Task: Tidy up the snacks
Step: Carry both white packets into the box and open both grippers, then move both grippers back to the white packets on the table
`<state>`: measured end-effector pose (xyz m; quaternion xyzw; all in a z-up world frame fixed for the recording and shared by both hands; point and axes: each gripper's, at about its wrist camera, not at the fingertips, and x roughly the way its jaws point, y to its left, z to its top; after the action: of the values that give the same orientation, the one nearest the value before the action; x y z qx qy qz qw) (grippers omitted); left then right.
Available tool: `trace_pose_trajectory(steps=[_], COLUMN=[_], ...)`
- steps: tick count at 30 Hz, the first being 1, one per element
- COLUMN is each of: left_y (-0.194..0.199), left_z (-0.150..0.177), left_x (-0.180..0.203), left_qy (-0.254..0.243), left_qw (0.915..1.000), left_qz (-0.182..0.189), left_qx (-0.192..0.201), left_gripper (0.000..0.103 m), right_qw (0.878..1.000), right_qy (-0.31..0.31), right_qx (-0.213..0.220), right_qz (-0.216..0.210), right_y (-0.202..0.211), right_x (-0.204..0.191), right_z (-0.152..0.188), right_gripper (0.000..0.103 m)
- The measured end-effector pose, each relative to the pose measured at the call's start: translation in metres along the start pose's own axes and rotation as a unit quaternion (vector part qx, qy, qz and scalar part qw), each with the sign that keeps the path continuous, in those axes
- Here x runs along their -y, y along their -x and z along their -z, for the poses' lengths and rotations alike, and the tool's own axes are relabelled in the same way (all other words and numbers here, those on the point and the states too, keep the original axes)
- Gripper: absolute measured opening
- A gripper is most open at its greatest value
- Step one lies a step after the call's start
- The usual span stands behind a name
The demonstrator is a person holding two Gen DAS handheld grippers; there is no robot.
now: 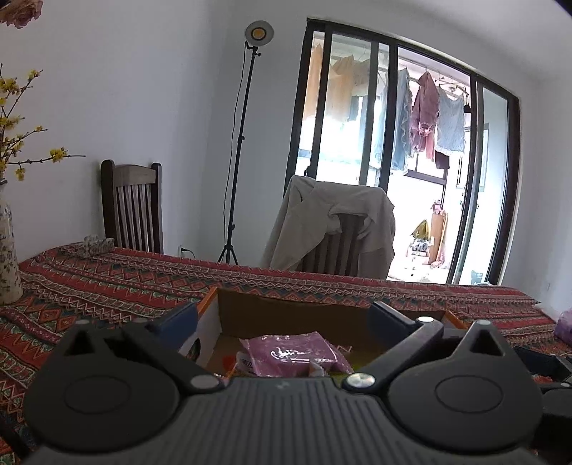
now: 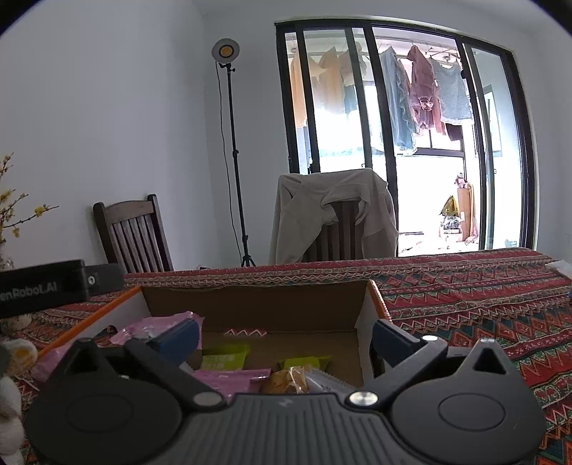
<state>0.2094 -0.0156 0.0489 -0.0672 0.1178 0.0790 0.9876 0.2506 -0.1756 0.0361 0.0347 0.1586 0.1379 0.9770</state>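
An open cardboard box with orange edges stands on the patterned tablecloth. In the left wrist view a pink snack packet lies inside it, below my left gripper, which is open and empty over the box. In the right wrist view the box holds two green packets, a pink packet and a clear-wrapped golden snack. Another pink packet lies at its left side. My right gripper hangs open above these, gripping nothing. The left gripper's black body shows at the left edge.
Behind the table stand a dark wooden chair and a chair draped with a beige jacket. A lamp on a tripod stands by the wall. A floral vase sits at the table's left. A white soft object lies beside the box.
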Motion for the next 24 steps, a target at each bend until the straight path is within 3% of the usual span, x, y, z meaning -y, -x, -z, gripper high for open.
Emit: trace_pose_trajectory(steps=[13, 24], left_y=[0.029, 0.075], left_z=[-0.026, -0.001], left_x=[-0.006, -0.034], left_qy=[0.018, -0.011], left_qw=[0.9997, 0.9986], left_qz=[0.003, -0.002], left_qx=[-0.015, -0.051], left_gripper=[0.103, 0.103], right_qw=[1.000, 0.999], right_qy=[0.009, 0.032], right_qx=[0.005, -0.033], right_qz=[0.013, 0.002], right_y=[0.027, 0.070], right_x=[-0.004, -0.017], right_z=[-0.022, -0.003], right_gripper=[0.103, 0.103])
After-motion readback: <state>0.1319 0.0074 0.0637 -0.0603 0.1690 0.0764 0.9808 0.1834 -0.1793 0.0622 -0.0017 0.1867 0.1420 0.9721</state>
